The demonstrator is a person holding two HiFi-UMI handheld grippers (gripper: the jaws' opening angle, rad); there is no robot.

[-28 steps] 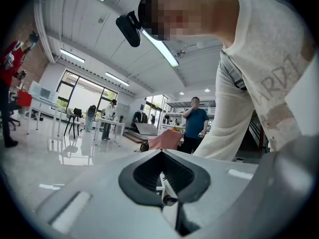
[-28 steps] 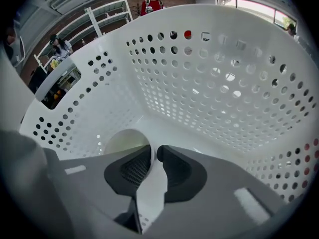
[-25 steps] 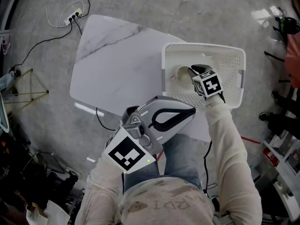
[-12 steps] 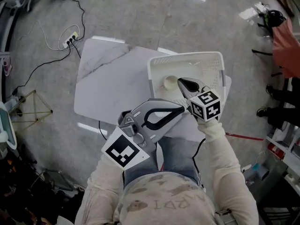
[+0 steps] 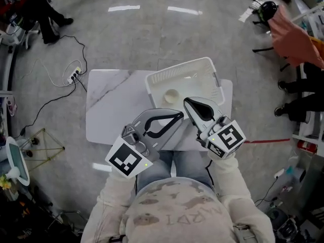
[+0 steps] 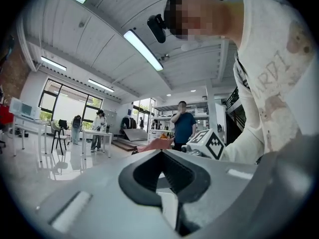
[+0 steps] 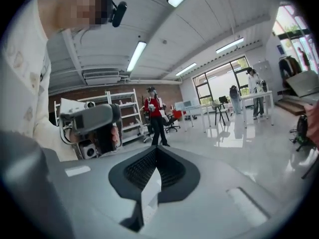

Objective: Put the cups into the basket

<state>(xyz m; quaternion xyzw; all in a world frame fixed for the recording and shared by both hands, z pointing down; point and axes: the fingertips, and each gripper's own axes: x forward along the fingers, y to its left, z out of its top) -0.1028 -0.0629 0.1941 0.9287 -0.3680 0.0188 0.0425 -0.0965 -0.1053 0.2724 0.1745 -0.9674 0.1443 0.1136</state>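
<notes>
A white slatted basket (image 5: 207, 70) stands on the right half of the white marble table (image 5: 109, 105). One pale cup (image 5: 171, 95) lies inside it near its left wall. Both grippers are held up close to my chest, well above the table and apart from the basket. My left gripper (image 5: 178, 116) is shut with nothing in it, and so is my right gripper (image 5: 188, 102). In the left gripper view the shut left gripper (image 6: 162, 154) points out into the room. The right gripper view shows the right gripper (image 7: 156, 151) doing the same, jaws closed and empty.
A power strip (image 5: 75, 75) with cables lies on the floor left of the table. A metal frame (image 5: 43, 140) stands at the lower left. Legs of people (image 5: 296, 92) show at the right edge. More people stand in the room in both gripper views.
My right gripper has come out of the basket and back toward my body, leaving the cup inside. Both grippers are higher and tilted up; the view has risen and widened.
</notes>
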